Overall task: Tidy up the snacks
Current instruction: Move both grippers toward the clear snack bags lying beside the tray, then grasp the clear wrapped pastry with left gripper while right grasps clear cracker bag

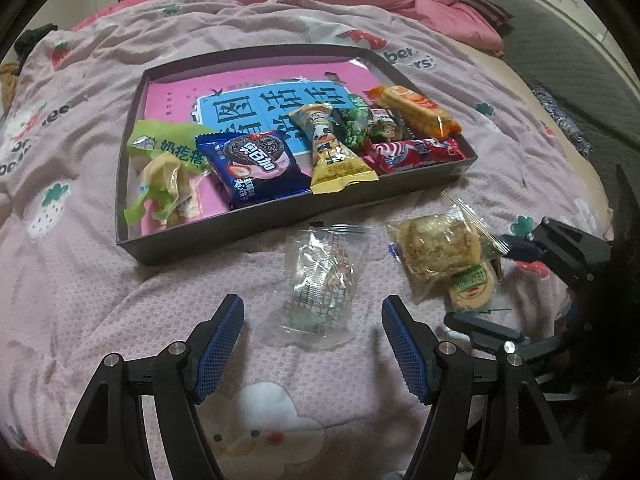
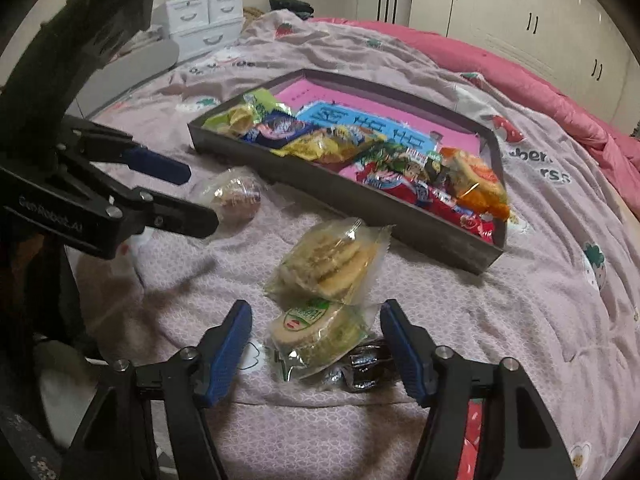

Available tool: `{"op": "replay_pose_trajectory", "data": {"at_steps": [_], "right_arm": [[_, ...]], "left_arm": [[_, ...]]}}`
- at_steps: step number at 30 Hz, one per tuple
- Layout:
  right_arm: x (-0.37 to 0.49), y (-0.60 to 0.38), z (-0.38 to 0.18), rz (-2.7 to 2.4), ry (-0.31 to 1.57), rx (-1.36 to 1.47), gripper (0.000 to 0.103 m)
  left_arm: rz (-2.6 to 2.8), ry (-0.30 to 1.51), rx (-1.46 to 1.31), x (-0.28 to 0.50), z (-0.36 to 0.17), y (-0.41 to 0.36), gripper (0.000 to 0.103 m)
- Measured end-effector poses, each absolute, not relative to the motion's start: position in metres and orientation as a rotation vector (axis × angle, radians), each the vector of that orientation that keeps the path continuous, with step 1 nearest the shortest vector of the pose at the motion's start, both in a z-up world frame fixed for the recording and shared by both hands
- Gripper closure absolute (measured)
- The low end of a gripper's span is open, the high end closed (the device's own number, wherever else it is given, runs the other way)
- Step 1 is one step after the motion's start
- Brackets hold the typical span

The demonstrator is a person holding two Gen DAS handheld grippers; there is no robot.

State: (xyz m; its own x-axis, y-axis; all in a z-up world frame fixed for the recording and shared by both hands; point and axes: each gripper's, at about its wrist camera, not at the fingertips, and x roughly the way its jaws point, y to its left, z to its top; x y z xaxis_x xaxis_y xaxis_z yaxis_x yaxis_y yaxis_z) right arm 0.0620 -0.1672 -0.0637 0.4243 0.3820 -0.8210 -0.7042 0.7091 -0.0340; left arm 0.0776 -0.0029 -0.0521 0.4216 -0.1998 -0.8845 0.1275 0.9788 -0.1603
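The left gripper (image 1: 313, 321) stands open, holding nothing, its fingers (image 1: 222, 342) flanking a clear packet (image 1: 320, 276) on the bed, while the right gripper (image 2: 316, 330), also open and empty, straddles a green-label cake (image 2: 308, 330); both wrappers look light, crinkly, slippery and crushable, best pinched across the middle

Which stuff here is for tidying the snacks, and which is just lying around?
For the job: the tray, the clear-wrapped snack, the flaky pastry pack, the round green-label cake, the left claw, the right claw.

Just lying around: the strawberry blanket, the pink quilt, the white drawers.
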Motion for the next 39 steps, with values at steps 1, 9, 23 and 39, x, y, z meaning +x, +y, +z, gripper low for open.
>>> {"op": "replay_pose_trajectory", "data": {"at_steps": [1,9,23,39], "right_arm": [[0.062,-0.167,-0.065,0.706,0.897,-0.408,0.046],[0.057,-0.155,-0.067,0.787,0.891,-0.411,0.056],[0.058,-0.144,-0.072,0.872,0.950,-0.354,0.059],[0.074,-0.196,-0.036,0.766,0.887,-0.135,0.060]], "left_arm": [[-0.204,1.120,-0.072,0.079,-0.054,-0.003,0.030],[-0.201,1.150,-0.064,0.087,-0.068,-0.006,0.030],[-0.204,1.122,-0.063,0.098,-0.077,-0.006,0.037],[-0.241,1.081,-0.137,0.090,-0.063,0.001,0.059]]}}
